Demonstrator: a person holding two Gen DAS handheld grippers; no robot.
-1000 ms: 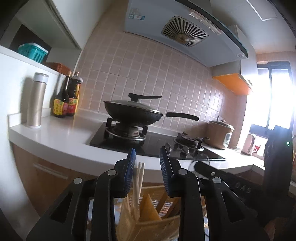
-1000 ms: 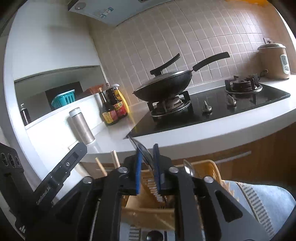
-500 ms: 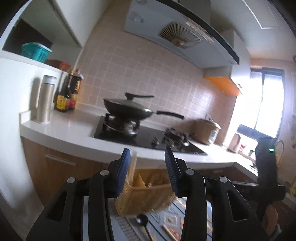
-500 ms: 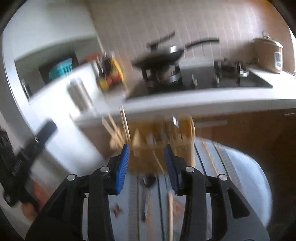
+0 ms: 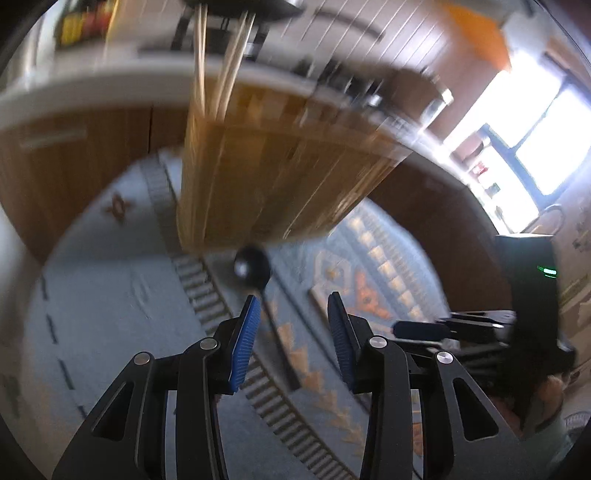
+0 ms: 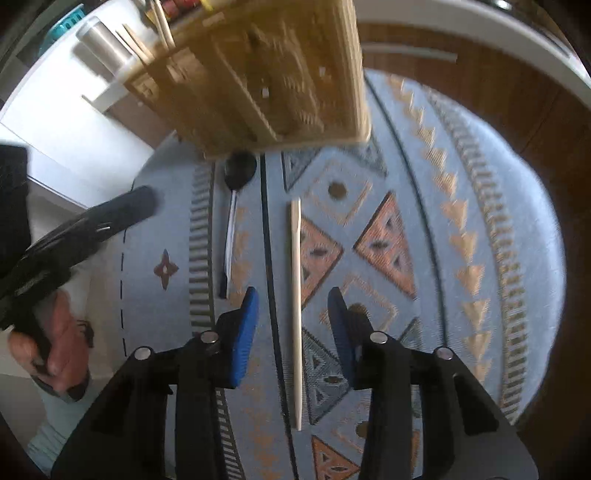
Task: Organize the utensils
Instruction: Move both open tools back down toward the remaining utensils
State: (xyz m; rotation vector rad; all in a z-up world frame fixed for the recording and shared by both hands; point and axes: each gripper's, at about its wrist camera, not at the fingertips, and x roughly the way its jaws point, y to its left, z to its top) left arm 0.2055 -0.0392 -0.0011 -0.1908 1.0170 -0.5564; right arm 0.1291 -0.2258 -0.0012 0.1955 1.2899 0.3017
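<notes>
I am looking down over a round table (image 6: 517,206) covered in a blue cloth with orange triangles. Far left in the right wrist view, a person's hand (image 6: 55,350) is gripping the handle of the left hand-held gripper (image 5: 291,332). Its blue pads are standing apart with nothing pressed between them; they have just been opening. In its own blurred view, it is hovering above a black spoon (image 5: 253,264), whose handle is running down toward the left pad.

That black spoon is lying on the cloth with its bowl just in front of the base of a yellow slatted utensil basket (image 6: 266,74), which is standing at the far side of the table. Wooden chopsticks (image 6: 162,22) are sticking up from the basket's left compartment.

Just right of the spoon, a single pale chopstick (image 6: 295,295) is lying flat on the cloth, pointing away from me toward the basket but not touching it. The right hand-held gripper (image 6: 293,325) is hanging over it with its jaws apart, one pad on either side of the chopstick and neither pressing on it; these jaws have also just been opening. Beyond the table, wooden cabinet fronts (image 6: 480,92) are showing under a white counter edge.
</notes>
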